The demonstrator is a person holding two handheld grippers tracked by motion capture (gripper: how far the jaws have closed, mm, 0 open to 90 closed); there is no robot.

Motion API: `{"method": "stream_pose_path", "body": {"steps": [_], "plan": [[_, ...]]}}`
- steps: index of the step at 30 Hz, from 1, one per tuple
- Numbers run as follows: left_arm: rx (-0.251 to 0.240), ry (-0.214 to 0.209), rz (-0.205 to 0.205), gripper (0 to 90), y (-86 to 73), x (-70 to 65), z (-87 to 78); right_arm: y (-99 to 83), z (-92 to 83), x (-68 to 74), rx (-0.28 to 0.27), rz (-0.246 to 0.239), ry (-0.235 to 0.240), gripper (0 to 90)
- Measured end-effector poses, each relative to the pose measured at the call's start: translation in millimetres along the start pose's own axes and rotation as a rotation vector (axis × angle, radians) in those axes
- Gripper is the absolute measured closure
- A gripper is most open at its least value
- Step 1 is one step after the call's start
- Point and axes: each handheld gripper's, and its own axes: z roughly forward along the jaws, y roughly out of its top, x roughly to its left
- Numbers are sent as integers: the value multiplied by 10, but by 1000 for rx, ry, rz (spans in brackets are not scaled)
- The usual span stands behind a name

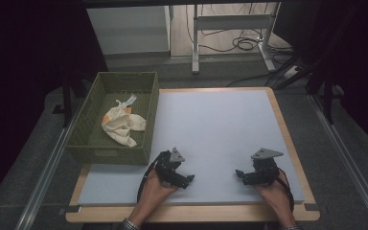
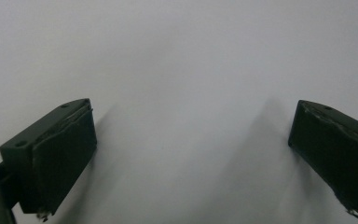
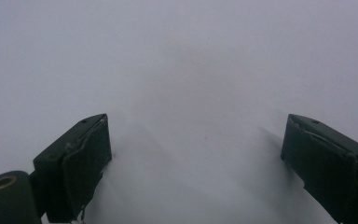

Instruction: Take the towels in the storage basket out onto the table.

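Overhead forward-down; tongs views close on mat [image 1: 220,139]

Black hand-held gripper [image 1: 190,179], grey three-cornered plate, black cable.

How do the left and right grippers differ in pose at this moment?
The left gripper sits near the green basket and points toward the table's middle; the right gripper sits near the table's right edge and points left, toward its partner. Both rest on the grey mat with jaws wide open, holding nothing.
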Motion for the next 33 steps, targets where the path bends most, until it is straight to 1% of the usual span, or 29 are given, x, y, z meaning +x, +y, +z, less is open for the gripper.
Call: {"method": "stream_pose_path", "body": {"steps": [18, 25, 32, 33], "plan": [[3, -4, -2, 8, 1, 5, 1, -1, 1, 2, 0, 0, 1, 81], [5, -11, -6, 2, 3, 9, 1, -2, 1, 2, -1, -1, 0, 81], [5, -12, 3, 16, 12, 11, -8, -2, 1, 2, -1, -1, 0, 82], [8, -18, 0, 19, 23, 17, -14, -2, 1, 2, -1, -1, 0, 81]]}}
